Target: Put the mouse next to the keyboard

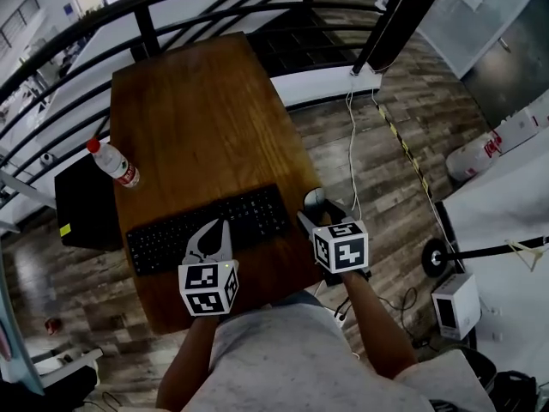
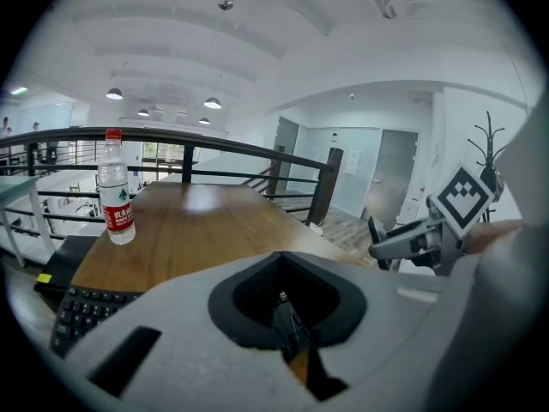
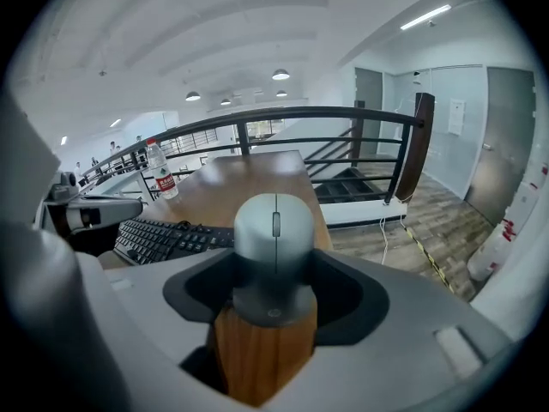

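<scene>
right gripper (image 1: 319, 215) pinches the mouse (image 3: 274, 243) at the table (image 1: 197, 110) right edge, just beside the keyboard (image 1: 257, 213). i can't tell if it's lifted. left gripper (image 1: 210, 237) has its jaws pressed together, over the keyboard by the front edge.

head: looked steeply down over table (image 1: 197, 101) | gripper views: sat low, faced along it | shared: keyboard (image 1: 171, 234), bottle (image 1: 112, 162)

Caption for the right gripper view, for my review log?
Right claw grips the grey mouse on the wooden table, black keyboard alongside.
</scene>
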Tool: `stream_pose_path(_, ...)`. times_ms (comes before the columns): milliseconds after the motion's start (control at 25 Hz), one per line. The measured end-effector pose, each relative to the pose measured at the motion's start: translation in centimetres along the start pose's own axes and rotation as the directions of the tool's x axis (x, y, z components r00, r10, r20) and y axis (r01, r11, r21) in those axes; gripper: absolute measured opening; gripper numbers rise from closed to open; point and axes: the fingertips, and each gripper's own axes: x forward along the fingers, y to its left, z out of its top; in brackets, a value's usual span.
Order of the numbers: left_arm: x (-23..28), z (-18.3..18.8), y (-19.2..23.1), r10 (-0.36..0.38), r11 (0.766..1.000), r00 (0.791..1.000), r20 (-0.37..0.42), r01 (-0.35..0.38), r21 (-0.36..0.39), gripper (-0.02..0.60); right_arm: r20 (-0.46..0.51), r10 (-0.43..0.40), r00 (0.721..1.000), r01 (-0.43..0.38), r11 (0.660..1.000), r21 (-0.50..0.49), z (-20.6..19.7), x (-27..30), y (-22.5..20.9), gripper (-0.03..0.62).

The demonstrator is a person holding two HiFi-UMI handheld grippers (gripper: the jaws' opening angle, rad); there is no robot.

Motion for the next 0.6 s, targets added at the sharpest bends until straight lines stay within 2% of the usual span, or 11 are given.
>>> stream_pose_path(240, 1.5, 0.1, 0.6, 0.042, 0.999, 0.999, -0.006, -0.042, -0.017, -0.005, -0.087, 0.029, 0.996, -0.029, 1.0, -0.005, -1.2, 2.7, -0.9, 0.288)
stream_pose_path(400, 2.2, -0.3, 0.8, 0.063, 0.998, 0.998, -0.023, -0.064, -0.03, -0.005, -0.173, 0.033, 0.984, -0.035, 0.999, -0.013, -2.4, 4.7, -1.6, 0.288)
stream_pose_path(600, 2.7, -0.6, 1.3, 0.089, 0.995, 0.995, -0.037, -0.091, -0.045, -0.005, -0.235, 0.046, 0.971, -0.05, 0.999, -0.007, -3.1, 6.2, -2.0, 0.288)
